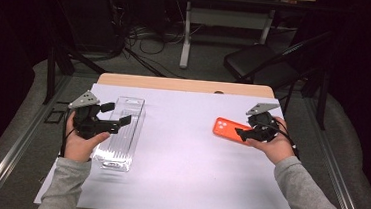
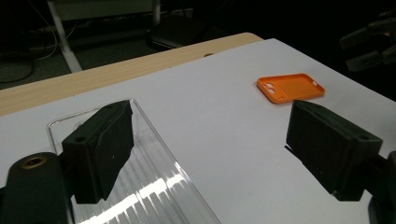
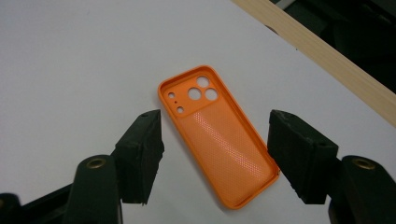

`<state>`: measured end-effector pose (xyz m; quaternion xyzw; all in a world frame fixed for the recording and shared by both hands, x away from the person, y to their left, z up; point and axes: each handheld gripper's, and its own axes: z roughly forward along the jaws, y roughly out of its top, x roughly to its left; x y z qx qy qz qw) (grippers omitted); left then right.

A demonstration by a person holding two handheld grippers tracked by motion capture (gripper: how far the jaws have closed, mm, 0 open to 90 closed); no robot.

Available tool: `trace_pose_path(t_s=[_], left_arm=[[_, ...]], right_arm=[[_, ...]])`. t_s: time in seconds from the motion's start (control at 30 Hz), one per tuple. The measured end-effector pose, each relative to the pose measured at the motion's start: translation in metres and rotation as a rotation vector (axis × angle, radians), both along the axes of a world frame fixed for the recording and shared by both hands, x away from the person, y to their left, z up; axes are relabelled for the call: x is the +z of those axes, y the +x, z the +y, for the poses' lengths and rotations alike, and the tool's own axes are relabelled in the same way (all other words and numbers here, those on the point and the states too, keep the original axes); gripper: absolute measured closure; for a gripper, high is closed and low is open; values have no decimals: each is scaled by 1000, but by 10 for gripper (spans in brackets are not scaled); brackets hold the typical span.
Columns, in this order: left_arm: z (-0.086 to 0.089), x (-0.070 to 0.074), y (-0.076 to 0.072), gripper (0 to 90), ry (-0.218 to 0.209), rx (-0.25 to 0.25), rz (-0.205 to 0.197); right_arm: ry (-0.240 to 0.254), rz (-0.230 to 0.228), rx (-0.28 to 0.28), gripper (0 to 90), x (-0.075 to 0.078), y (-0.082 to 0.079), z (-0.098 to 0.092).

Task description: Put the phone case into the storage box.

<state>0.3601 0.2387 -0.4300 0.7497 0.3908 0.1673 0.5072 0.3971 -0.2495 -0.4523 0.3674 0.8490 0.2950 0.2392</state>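
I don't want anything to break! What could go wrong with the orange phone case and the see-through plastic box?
1. The right gripper stands open around the thin orange rubbery phone case, which lies flat, hollow side up, on the white sheet. The jaws may scrape the sheet or push the case away.
2. The left gripper is open over the clear ribbed plastic box. That smooth box might slide or tip if nudged.

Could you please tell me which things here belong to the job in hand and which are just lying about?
In the job:
- orange phone case, lying hollow side up between the open jaws of the right tool
- clear plastic box, under the open left tool

Lying about:
- black chair beyond the table
- cables on the floor
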Motion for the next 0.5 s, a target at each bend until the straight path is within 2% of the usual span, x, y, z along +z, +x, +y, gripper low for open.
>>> trace_pose_path(t_s=[0.23,0.5], left_arm=[[1,2,-2,151,8,6,-9],[0,2,-2,153,23,4,-8]], right_arm=[[-53,-2,20,403,-2,8,3],[-119,24,30,429,-13,19,2]])
